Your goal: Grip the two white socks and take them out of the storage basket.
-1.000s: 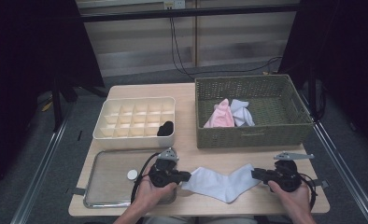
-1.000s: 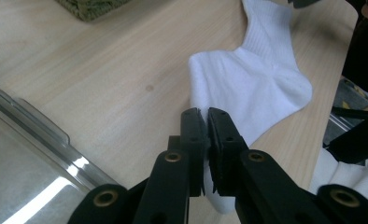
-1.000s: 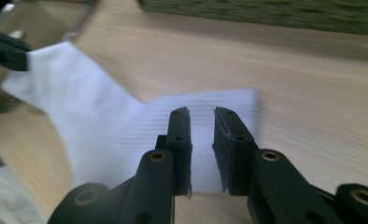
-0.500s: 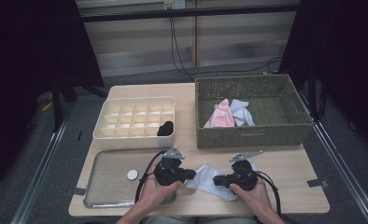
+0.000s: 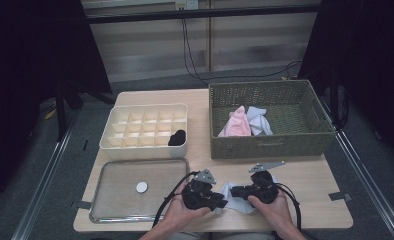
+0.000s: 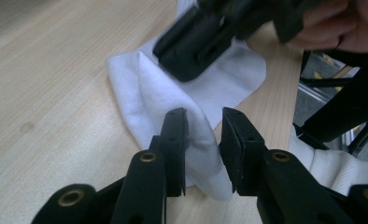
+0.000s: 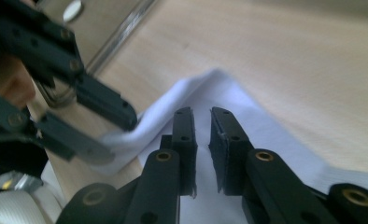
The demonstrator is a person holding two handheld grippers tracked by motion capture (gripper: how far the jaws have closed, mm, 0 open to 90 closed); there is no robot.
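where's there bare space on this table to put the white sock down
Bare wood lies right of the right gripper, before the green basket. The metal tray holds just a white disc. It is crowded between the grippers, over the white sock.

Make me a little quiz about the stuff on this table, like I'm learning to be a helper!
1. True or false: the white sock lies on the table, outside the woven basket.
2. How many dark things sit in the divided box?
3. The small white disc lies on: A the metal tray, B the woven basket, C the divided box.
Key: 1 true; 2 one; 3 A.
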